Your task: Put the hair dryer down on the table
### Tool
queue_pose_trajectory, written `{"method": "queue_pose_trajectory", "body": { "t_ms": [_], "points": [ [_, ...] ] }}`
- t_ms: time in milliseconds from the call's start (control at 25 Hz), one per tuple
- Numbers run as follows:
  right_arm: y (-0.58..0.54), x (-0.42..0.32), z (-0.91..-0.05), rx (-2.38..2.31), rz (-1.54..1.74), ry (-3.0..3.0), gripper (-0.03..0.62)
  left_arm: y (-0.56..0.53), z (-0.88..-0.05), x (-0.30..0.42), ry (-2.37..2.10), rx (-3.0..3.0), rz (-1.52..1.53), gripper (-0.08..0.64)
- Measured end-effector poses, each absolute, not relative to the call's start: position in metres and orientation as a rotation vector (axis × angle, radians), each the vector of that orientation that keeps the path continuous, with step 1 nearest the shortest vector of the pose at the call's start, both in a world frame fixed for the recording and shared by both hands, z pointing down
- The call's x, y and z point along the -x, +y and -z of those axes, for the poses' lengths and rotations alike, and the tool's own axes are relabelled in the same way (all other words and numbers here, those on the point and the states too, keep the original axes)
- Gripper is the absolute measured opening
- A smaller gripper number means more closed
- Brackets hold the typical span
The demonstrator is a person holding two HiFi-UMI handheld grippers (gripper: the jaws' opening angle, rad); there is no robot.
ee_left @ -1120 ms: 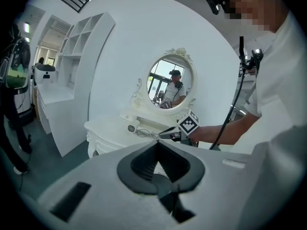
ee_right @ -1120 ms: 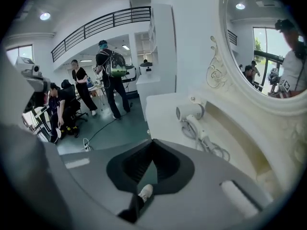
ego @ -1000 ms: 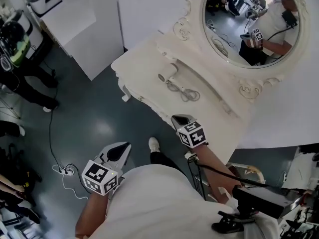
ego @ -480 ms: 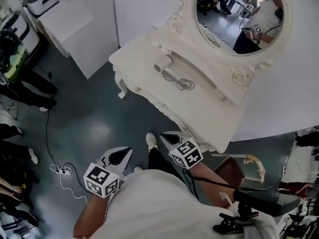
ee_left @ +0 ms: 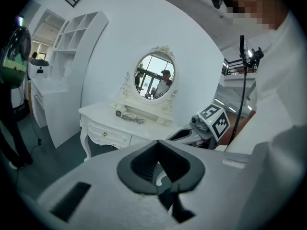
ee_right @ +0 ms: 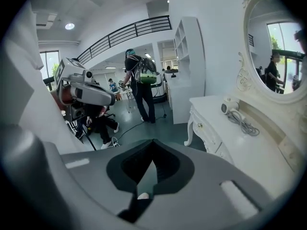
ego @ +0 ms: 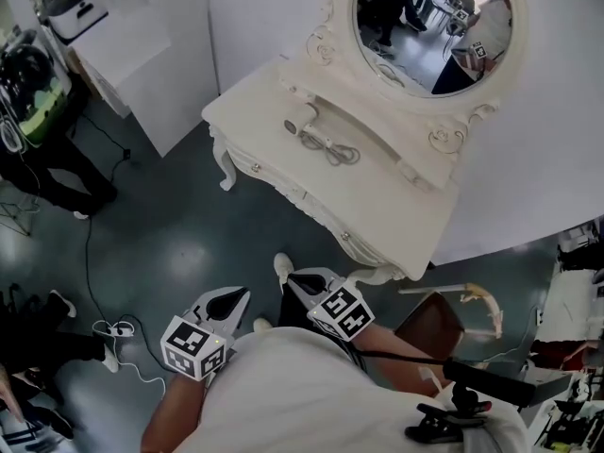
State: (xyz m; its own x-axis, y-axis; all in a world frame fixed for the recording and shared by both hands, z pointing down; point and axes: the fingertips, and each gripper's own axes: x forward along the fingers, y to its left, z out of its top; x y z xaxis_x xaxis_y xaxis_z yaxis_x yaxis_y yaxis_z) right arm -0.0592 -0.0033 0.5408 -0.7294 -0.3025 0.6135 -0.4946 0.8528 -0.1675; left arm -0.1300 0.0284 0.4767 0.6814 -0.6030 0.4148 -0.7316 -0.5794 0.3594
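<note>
- Hair dryer [ego: 304, 121], white and short-barrelled, lies on its side on the cream carved dressing table [ego: 253, 104]. It sits near the table's left end, below the oval mirror [ego: 434, 22]. Its pale coiled cord [ego: 332, 149] trails just beside it on the same top.
- What has just changed is your position. A second ago your right gripper [ego: 304, 281] hung at the table's front edge. Now it is drawn back against your body, well apart from the table, over the dark grey-blue floor [ego: 179, 225].
- The table itself has slid up and away in the head view, so you are stepping back from it. The hair dryer and cord keep the same place on the top throughout.
- For the task, this reads as finished. The hair dryer rests on the table with nothing touching it, and what remains looks like plain withdrawal.
- The right gripper's jaws are clenched with nothing between them. In the right gripper view the dark pads meet at a point, with only floor beyond. The hair dryer sits off to the right there.
- Your left gripper [ego: 229, 300] is tucked low at your left side, pointing forward and down. Its jaws are likewise pressed together and empty. Its view looks across the room at the table, with the right gripper's marker cube to the right.
- Both forearms are bent close to your torso, the two grippers near each other and roughly parallel.
</note>
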Motion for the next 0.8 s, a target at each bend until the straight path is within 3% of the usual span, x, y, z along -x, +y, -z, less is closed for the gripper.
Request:
{"method": "queue_pose_trajectory", "body": {
  "t_ms": [800],
  "points": [
    [0.014, 0.065, -0.527, -0.522, -0.361, -2.465, -0.002, 0.034, -0.479, 0.127, -1.06, -2.382, -0.366, 0.002]
  ]
}}
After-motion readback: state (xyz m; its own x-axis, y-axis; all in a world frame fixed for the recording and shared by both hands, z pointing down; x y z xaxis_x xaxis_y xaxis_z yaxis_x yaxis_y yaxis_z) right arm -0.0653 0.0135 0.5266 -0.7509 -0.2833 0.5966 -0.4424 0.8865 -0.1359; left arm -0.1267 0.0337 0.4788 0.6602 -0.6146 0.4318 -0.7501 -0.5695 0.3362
